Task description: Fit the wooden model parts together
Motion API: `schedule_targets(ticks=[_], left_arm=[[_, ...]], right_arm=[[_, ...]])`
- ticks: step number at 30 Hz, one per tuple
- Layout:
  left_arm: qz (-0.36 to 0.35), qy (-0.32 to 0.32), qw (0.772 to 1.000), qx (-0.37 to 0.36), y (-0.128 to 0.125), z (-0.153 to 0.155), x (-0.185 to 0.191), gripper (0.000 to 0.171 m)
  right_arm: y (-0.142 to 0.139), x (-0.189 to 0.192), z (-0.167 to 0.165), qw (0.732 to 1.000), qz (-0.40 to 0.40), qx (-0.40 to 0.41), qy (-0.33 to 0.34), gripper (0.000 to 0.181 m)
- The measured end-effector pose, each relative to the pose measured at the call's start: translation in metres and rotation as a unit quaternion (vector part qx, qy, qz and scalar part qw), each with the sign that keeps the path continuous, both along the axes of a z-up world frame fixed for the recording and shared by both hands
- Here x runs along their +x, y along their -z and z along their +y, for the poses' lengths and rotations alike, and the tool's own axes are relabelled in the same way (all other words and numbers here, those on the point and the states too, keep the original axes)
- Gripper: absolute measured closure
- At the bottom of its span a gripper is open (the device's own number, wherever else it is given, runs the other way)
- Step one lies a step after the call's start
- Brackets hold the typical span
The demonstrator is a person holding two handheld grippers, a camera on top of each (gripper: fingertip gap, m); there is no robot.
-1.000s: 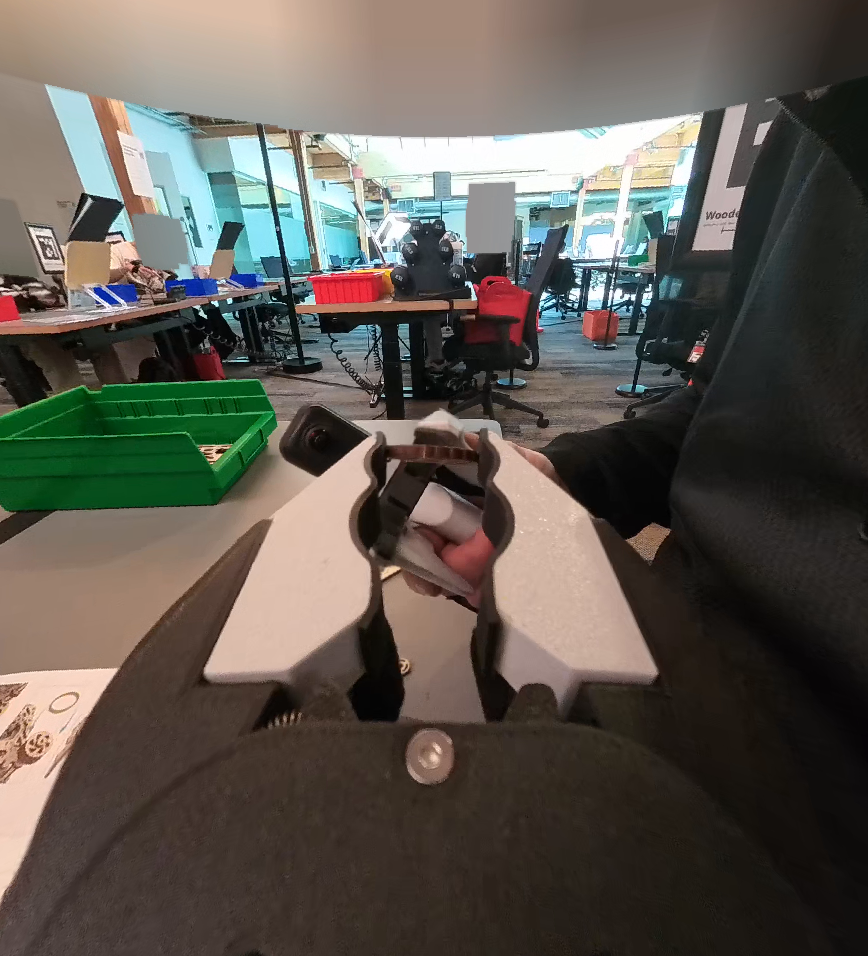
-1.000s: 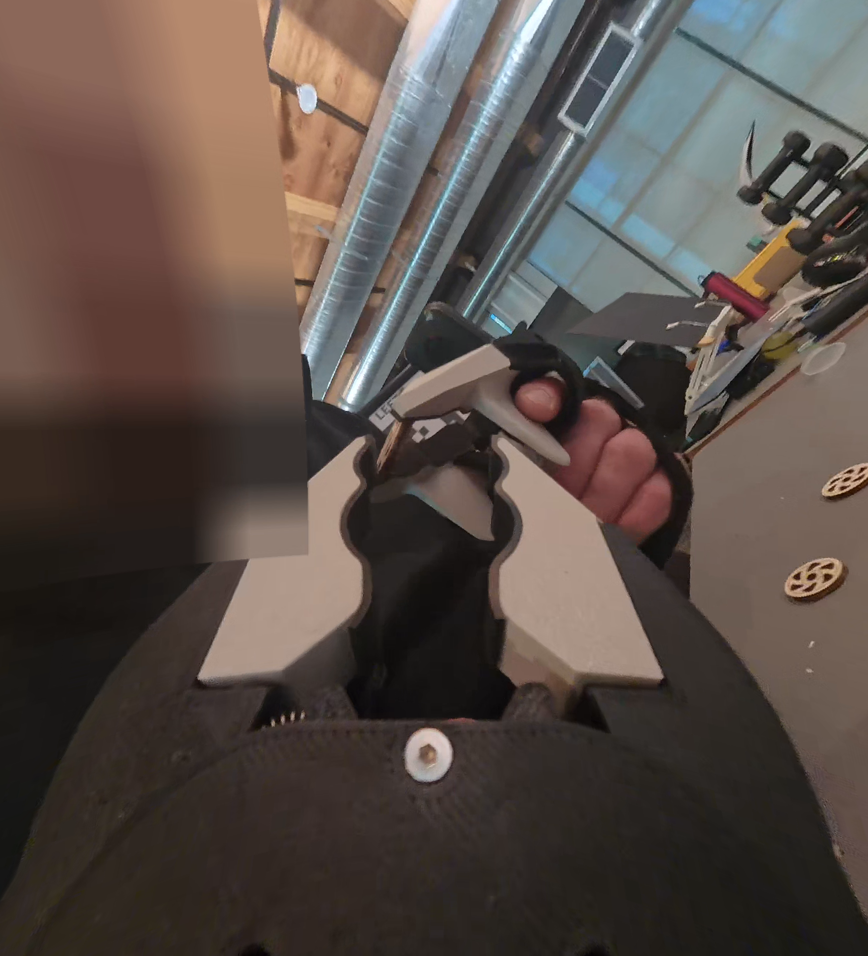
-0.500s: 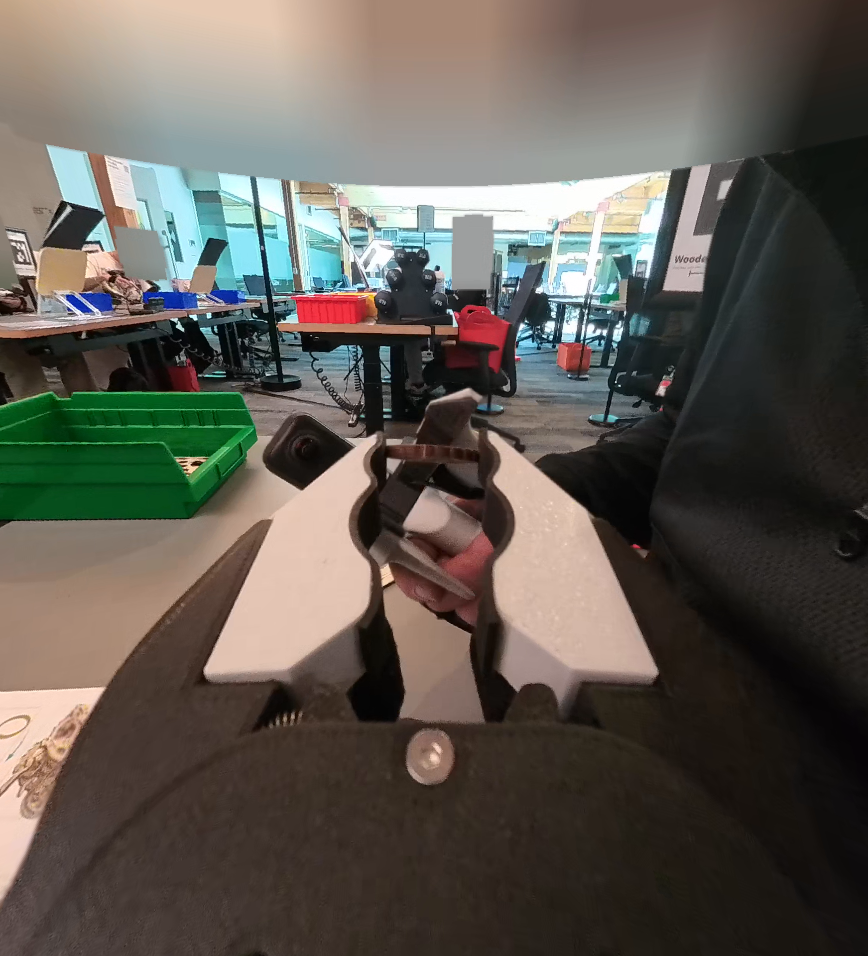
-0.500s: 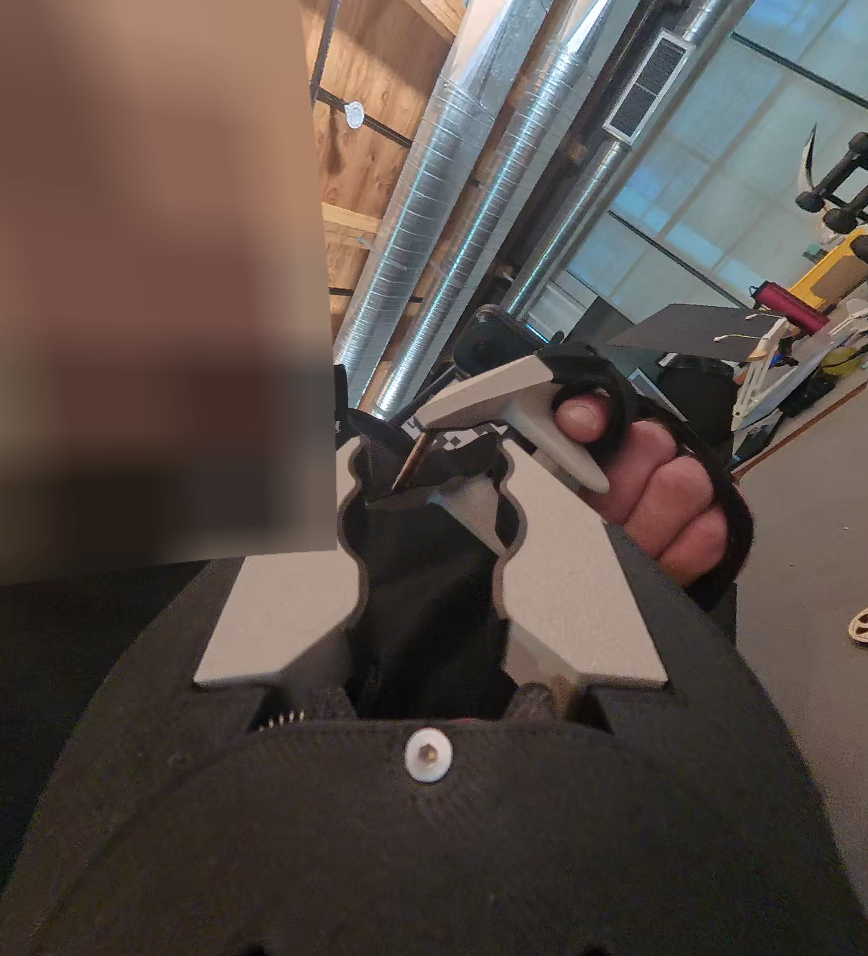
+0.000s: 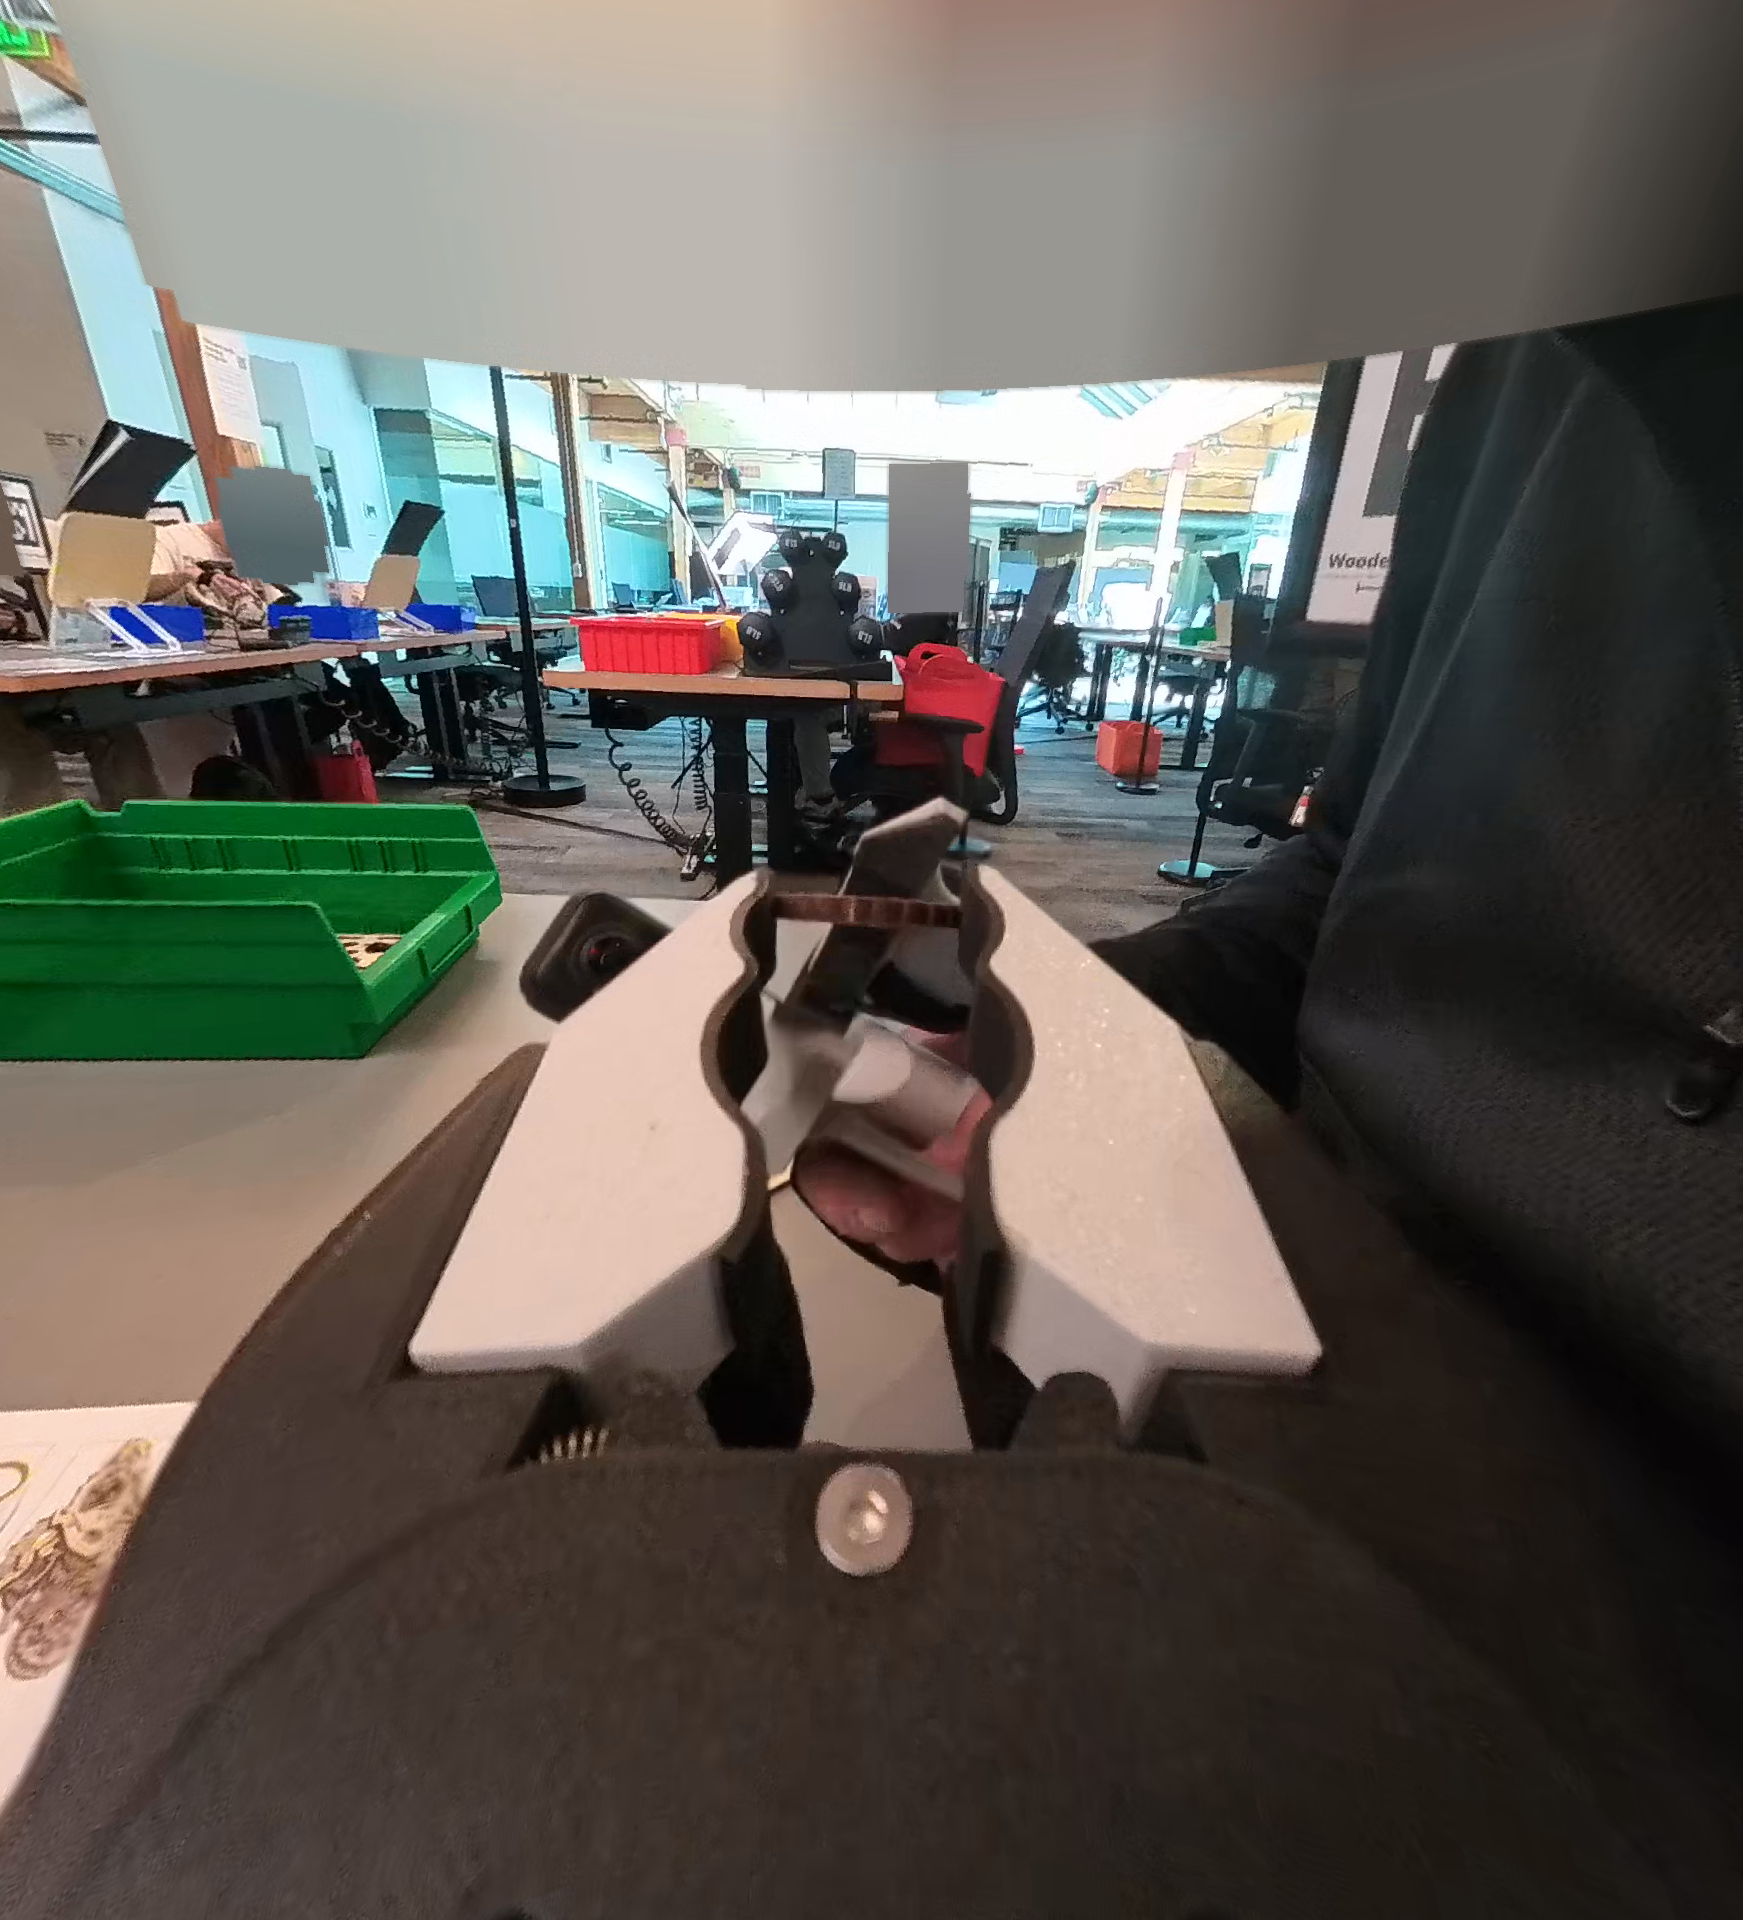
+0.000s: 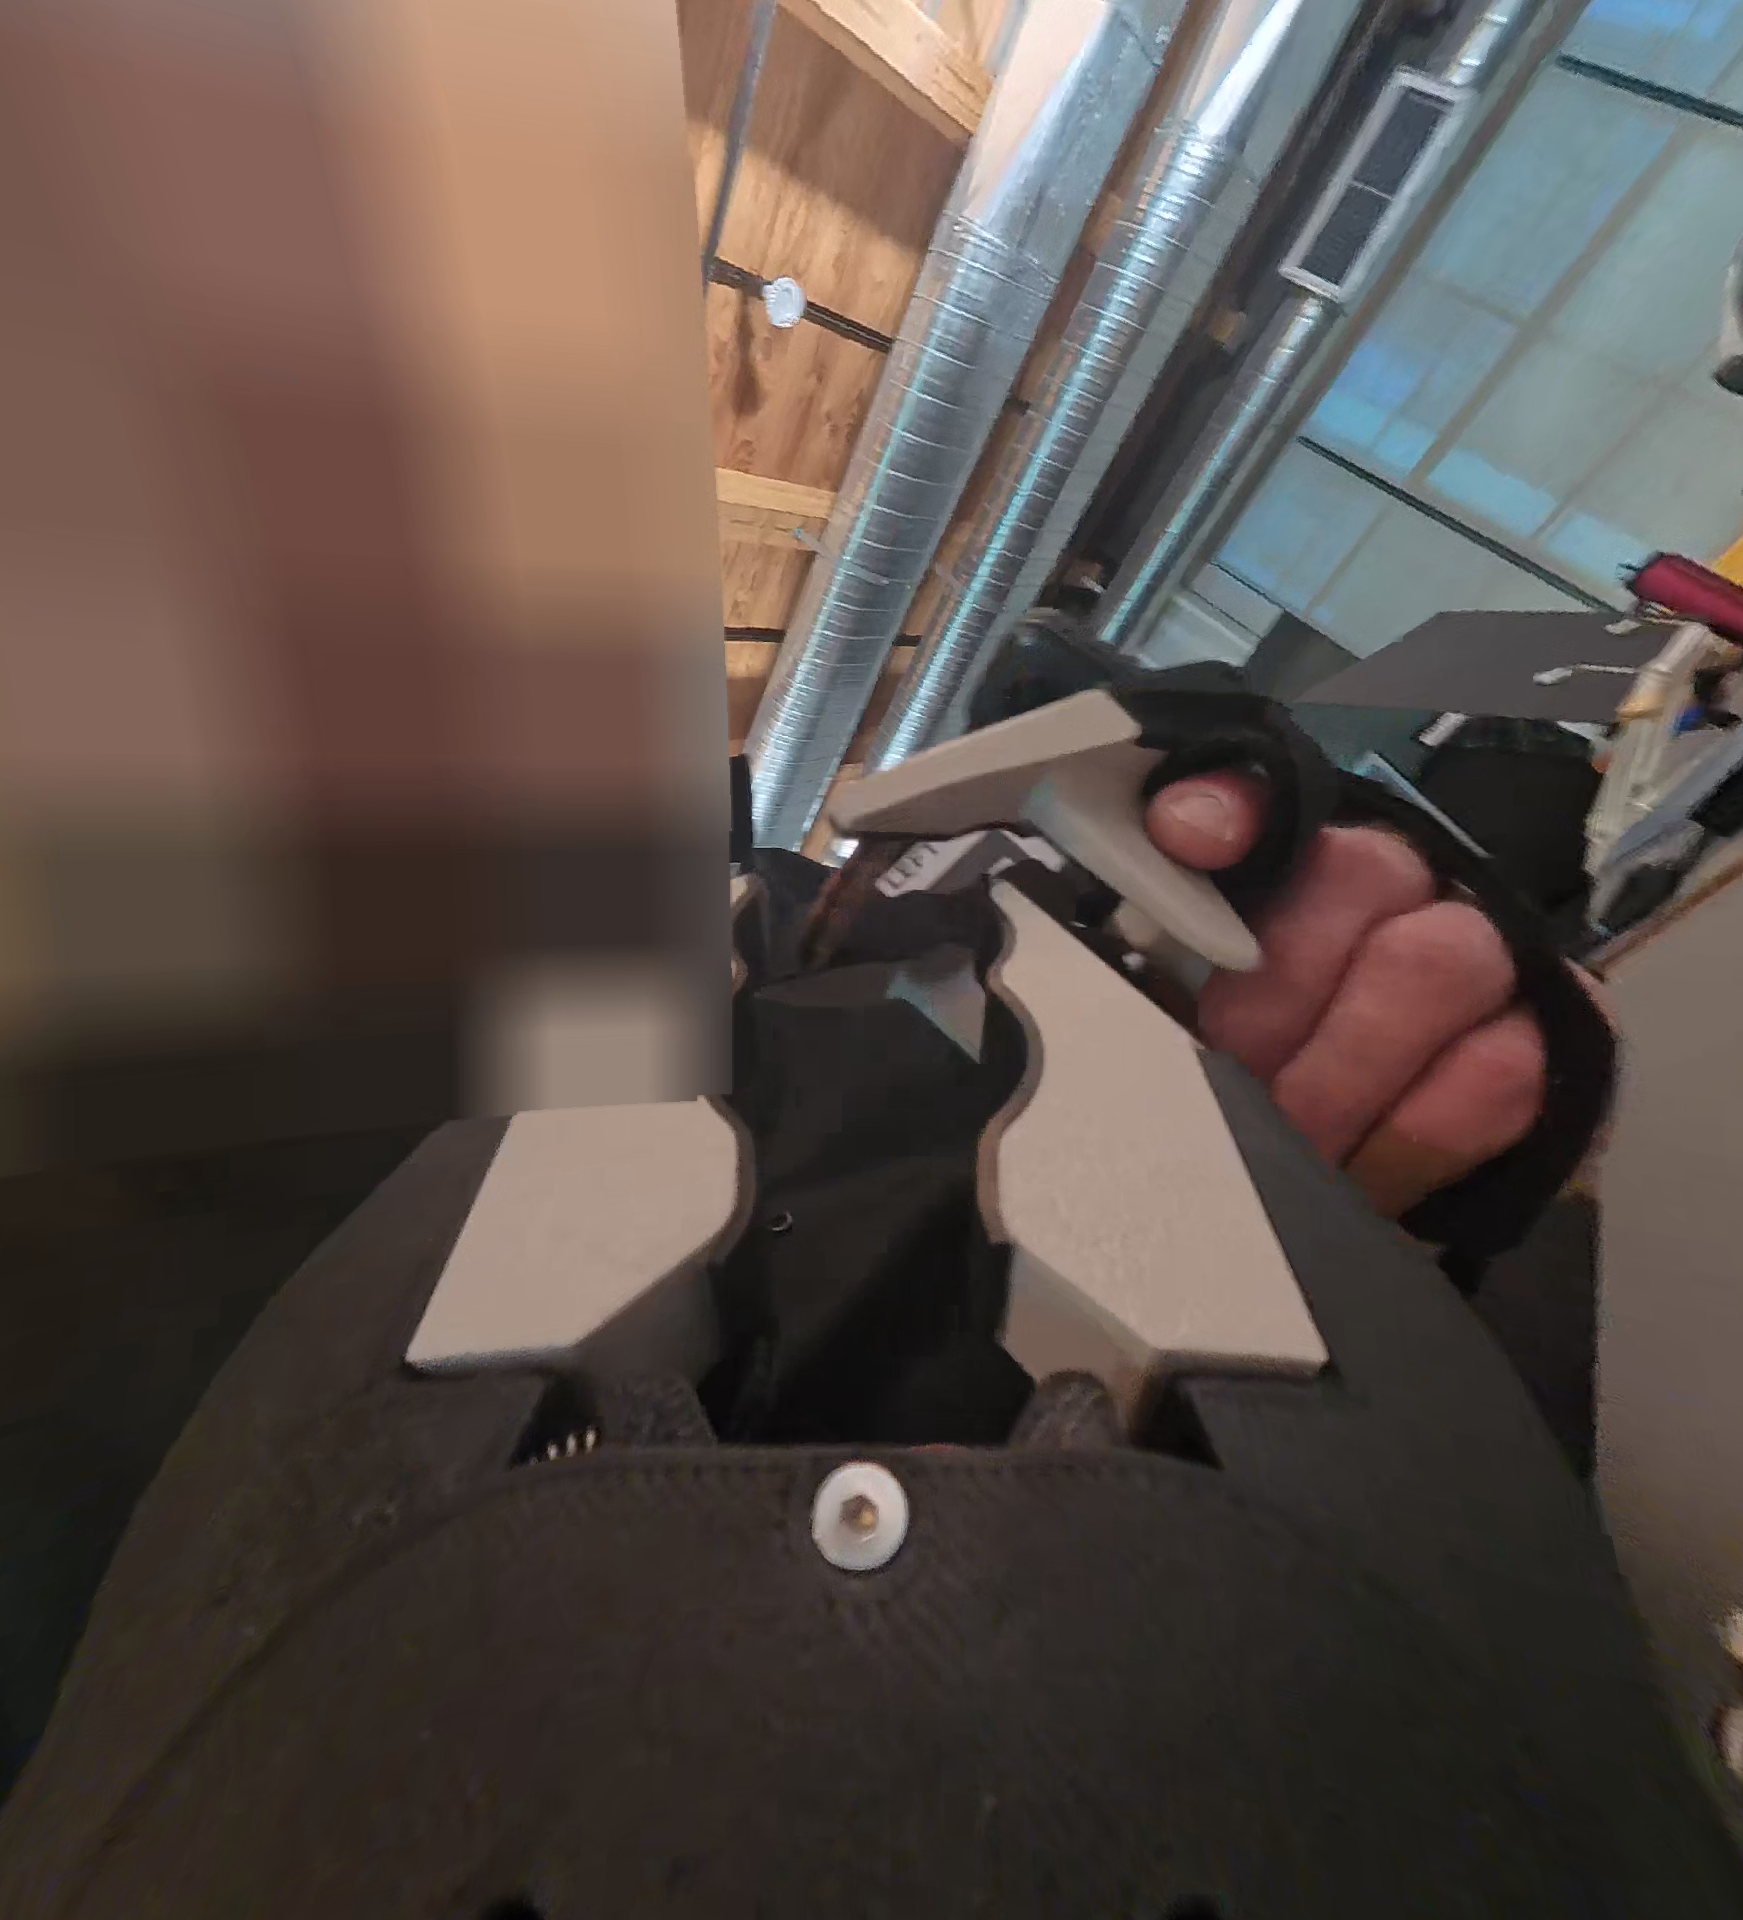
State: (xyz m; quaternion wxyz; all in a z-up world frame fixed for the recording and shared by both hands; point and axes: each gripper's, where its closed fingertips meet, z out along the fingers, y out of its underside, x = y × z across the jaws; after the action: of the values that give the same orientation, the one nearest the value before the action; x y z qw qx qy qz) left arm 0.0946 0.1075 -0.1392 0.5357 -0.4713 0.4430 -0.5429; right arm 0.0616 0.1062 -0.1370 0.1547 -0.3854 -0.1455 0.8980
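Wooden model part (image 5: 865,913), a thin brown laser-cut plywood piece seen edge-on, is sitting clamped across the tips of the left gripper (image 5: 865,920), whose two pale grey fingers are closing on its two ends and holding it up in the air above the grey tabletop (image 5: 171,1174). Beyond those tips, the right gripper (image 5: 893,883) is showing as a grey wedge just behind the piece, with the person's hand (image 5: 898,1205) wrapping its handle lower down. In the right wrist view, that gripper's own left fingertip is lying under the blurred patch, so whether its fingers are closing on anything cannot be told; the dark brown edge of the same part (image 6: 841,894) is appearing just beyond the visible right finger (image 6: 1137,1195), and the other hand (image 6: 1366,1039) is gripping the left gripper's black handle behind it. A green plastic bin (image 5: 223,935) is resting on the tabletop to the left, with pale wooden cut-outs (image 5: 368,945) lying inside it. A printed instruction sheet (image 5: 5,1538) is lying at the near left corner. A black zipped jacket (image 5: 1573,935) is filling the right side.
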Motion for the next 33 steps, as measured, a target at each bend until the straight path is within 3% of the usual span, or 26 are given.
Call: schedule_targets(ticks=[1, 3, 5, 8, 10, 11, 12, 15, 18, 21, 23, 24, 28, 32, 33], left_arm=[[0.011, -0.007, 1.0, 0.007, 0.002, 0.002, 0.001, 0.14], [0.077, -0.053, 0.995, 0.045, 0.015, 0.013, 0.002, 0.139], [0.166, -0.106, 0.974, 0.111, 0.031, 0.024, 0.002, 0.139], [0.252, -0.147, 0.946, 0.143, 0.049, 0.038, 0.001, 0.139], [0.279, -0.158, 0.933, 0.165, 0.056, 0.041, 0.003, 0.139], [0.291, -0.159, 0.927, 0.173, 0.06, 0.041, 0.004, 0.139], [0.307, -0.165, 0.92, 0.181, 0.064, 0.042, 0.005, 0.139], [0.328, -0.166, 0.909, 0.194, 0.073, 0.042, 0.005, 0.139], [0.333, -0.157, 0.912, 0.179, 0.081, 0.04, 0.005, 0.138], [0.327, -0.157, 0.92, 0.147, 0.085, 0.049, -0.011, 0.102], [0.324, -0.16, 0.93, 0.063, 0.095, 0.068, -0.027, 0.071], [0.334, -0.153, 0.93, 0.025, 0.107, 0.076, -0.034, 0.068], [0.426, -0.116, 0.895, -0.061, 0.171, 0.089, -0.05, 0.072], [0.473, -0.081, 0.872, -0.097, 0.205, 0.085, -0.044, 0.09], [0.481, -0.08, 0.866, -0.107, 0.211, 0.086, -0.044, 0.102]], right_arm=[[0.005, -0.002, 0.003, 1.0, -0.018, 0.003, 0.009, 0.14], [0.019, -0.004, 0.015, 0.994, -0.092, 0.014, 0.056, 0.14], [0.032, -0.001, 0.028, 0.974, -0.187, 0.044, 0.118, 0.135], [0.047, 0.004, 0.04, 0.912, -0.339, 0.117, 0.197, 0.129], [0.054, 0.007, 0.045, 0.876, -0.404, 0.138, 0.224, 0.138], [0.059, 0.007, 0.045, 0.862, -0.431, 0.146, 0.225, 0.14], [0.061, 0.006, 0.043, 0.855, -0.442, 0.151, 0.223, 0.149], [0.069, 0.005, 0.041, 0.845, -0.462, 0.154, 0.222, 0.151], [0.077, 0.006, 0.041, 0.842, -0.466, 0.147, 0.229, 0.151], [0.089, 0.019, 0.046, 0.826, -0.483, 0.144, 0.252, 0.151], [0.098, 0.029, 0.048, 0.814, -0.497, 0.148, 0.261, 0.151], [0.101, 0.033, 0.048, 0.81, -0.5, 0.152, 0.265, 0.151], [0.115, 0.043, 0.049, 0.783, -0.526, 0.181, 0.277, 0.151], [0.122, 0.046, 0.051, 0.77, -0.537, 0.203, 0.278, 0.151], [0.124, 0.046, 0.052, 0.767, -0.539, 0.208, 0.28, 0.151]])
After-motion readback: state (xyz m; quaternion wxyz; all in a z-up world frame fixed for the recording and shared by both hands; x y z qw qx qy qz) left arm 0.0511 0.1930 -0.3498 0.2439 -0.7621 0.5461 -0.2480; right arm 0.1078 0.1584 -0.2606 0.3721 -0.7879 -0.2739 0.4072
